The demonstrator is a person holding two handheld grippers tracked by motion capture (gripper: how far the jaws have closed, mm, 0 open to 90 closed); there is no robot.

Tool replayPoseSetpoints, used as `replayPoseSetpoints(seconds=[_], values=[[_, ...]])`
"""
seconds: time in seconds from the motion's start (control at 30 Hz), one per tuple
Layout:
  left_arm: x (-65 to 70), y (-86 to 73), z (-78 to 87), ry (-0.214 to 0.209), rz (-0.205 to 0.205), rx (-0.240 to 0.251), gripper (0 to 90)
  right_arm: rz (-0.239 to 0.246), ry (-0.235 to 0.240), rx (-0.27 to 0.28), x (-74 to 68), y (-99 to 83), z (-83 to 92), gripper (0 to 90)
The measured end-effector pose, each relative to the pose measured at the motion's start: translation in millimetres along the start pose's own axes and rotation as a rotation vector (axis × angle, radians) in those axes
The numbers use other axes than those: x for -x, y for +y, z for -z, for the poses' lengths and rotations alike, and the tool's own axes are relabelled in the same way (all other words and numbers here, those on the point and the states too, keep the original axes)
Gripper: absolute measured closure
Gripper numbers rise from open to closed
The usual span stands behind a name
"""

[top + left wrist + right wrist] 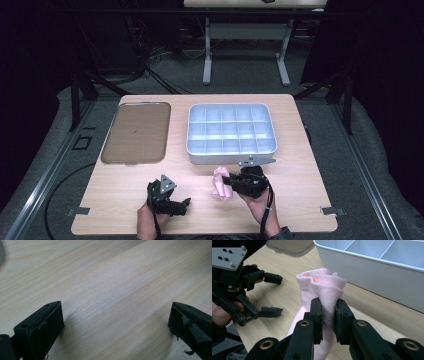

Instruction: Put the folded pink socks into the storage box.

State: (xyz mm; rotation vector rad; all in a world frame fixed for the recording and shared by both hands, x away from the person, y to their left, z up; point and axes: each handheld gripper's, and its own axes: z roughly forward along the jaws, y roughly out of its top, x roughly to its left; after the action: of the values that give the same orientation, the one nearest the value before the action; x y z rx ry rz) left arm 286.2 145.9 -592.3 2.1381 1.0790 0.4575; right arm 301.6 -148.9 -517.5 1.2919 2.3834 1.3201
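You have a pink cloth [322, 287] pinched in your right gripper [328, 315], its jaws closed on a bunched fold with soft pleats rising above the pads and the rest hanging down towards the table [300, 200]. It looks light and limp (likely a small sock or folded rag), so it will sag and swing rather than hold a shape; it should not slip easily from rubbery pads, and nothing about it seems fragile. A hold on the thick bunched middle, as you have now, seems the surest place. The cloth hangs just in front of the white divided tray [231, 134], near its front wall. Your left gripper [181, 204] rests low with jaws wide apart, holding nothing.
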Motion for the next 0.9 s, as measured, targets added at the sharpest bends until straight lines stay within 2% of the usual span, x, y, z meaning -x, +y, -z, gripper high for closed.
replayPoseSetpoints(seconds=[0.43,0.9], values=[[-0.3,0.2,0.0,0.008,0.004,-0.001,0.0,-0.012,-0.079,0.026,16.7,-0.9,25.6,78.4],[-0.3,0.2,-0.1,0.009,0.006,-0.002,0.0,-0.039,-0.157,0.096,34.2,0.1,54.9,78.3]])
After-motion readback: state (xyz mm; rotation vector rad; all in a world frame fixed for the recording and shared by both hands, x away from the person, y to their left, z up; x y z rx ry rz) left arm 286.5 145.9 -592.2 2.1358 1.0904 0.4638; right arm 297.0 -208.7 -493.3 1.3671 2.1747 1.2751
